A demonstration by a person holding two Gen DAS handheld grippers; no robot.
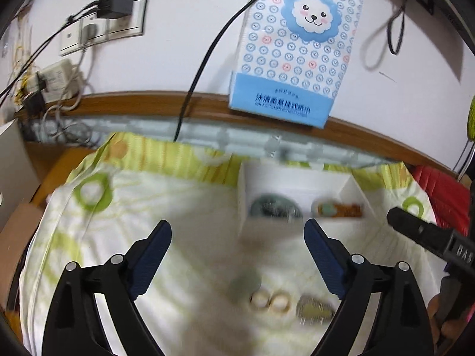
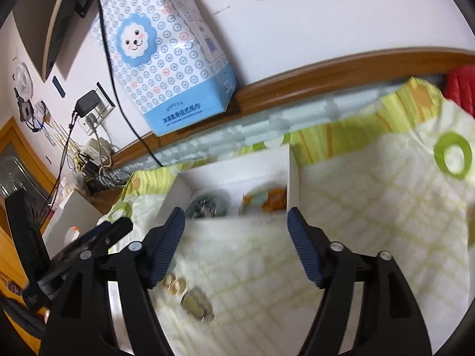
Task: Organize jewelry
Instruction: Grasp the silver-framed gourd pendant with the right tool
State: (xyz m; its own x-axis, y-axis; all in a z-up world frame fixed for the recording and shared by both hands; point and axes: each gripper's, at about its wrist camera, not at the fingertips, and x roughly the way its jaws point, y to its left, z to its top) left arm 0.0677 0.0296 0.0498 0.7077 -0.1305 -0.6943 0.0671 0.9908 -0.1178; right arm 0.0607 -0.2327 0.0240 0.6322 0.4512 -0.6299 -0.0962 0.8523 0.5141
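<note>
both tools up off the cloth, nothing held. my left gripper has its blue ribbed pads spread wide; my right gripper likewise, jaws wide apart and empty. both views are motion-blurred, so detail is soft.

loose pieces lie on the white and green patterned cloth, low centre of the left view: a pair of small cream round rings touching side by side, a dull gold oval piece just right of them, and a faint grey-green round thing just above and left of the rings, too blurred to name. in the right view the rings sit right beside my left-hand pad, the gold oval just below them.

the white open cardboard box sits mid-right of the left frame, past the jaws. it already holds a grey-green round bangle at its left and an orange and pale-green beaded piece at its right. whether a divider separates them i cannot tell.

judgement: sorting is partly done; next is a pick from the cloth. notes for doing it well:
- steady first, the blur says i am moving too fast for small things.
- the right tool is nearer the rings; come straight down, take one ring only, pads across its rim.
- cloth is soft and may bunch up into the pinch; close slowly.
- the rings touch, so the second may roll off.
- keep the left tool aside, the two are close together.
</note>
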